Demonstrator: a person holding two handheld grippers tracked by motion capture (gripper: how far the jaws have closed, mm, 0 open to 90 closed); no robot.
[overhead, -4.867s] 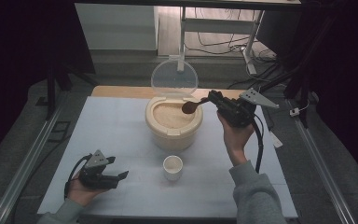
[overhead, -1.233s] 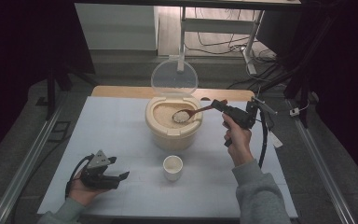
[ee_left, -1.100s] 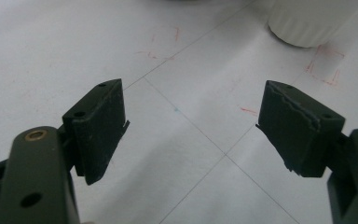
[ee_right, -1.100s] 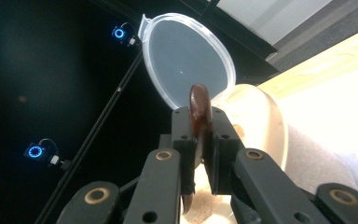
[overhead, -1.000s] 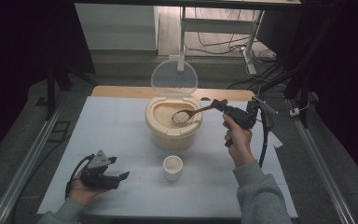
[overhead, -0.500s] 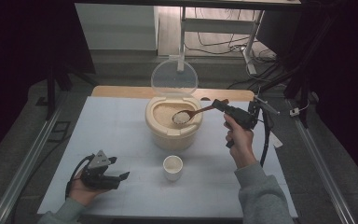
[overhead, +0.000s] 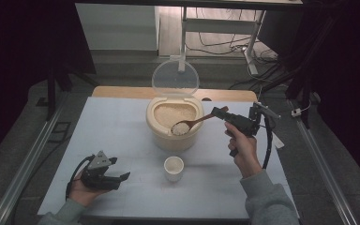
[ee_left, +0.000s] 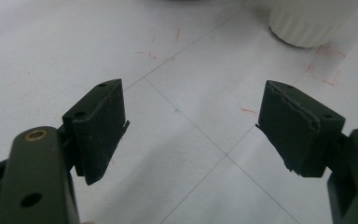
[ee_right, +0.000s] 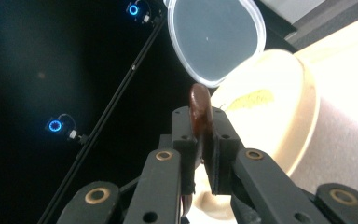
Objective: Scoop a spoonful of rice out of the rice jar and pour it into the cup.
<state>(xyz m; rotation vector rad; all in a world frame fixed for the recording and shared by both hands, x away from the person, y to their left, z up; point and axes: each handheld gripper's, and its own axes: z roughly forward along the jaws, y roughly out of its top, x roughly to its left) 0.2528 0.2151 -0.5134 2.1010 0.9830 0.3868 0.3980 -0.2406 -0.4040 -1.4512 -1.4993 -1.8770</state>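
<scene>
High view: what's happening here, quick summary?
A person is scooping rice. The right gripper is shut on a wooden spoon, whose bowl, loaded with rice, sits over the front rim of the open rice container; its clear lid stands flipped up behind. A small white cup stands on the table in front of the container. The left gripper rests open on the table, holding nothing.

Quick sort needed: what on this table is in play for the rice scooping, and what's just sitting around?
In play:
- right gripper, shut on the wooden spoon, its bowl loaded with rice
- rice container, clear lid open
- small white cup, in front of the container

Idle:
- left gripper, open, resting low near the table's front left
- cables on the floor behind
</scene>
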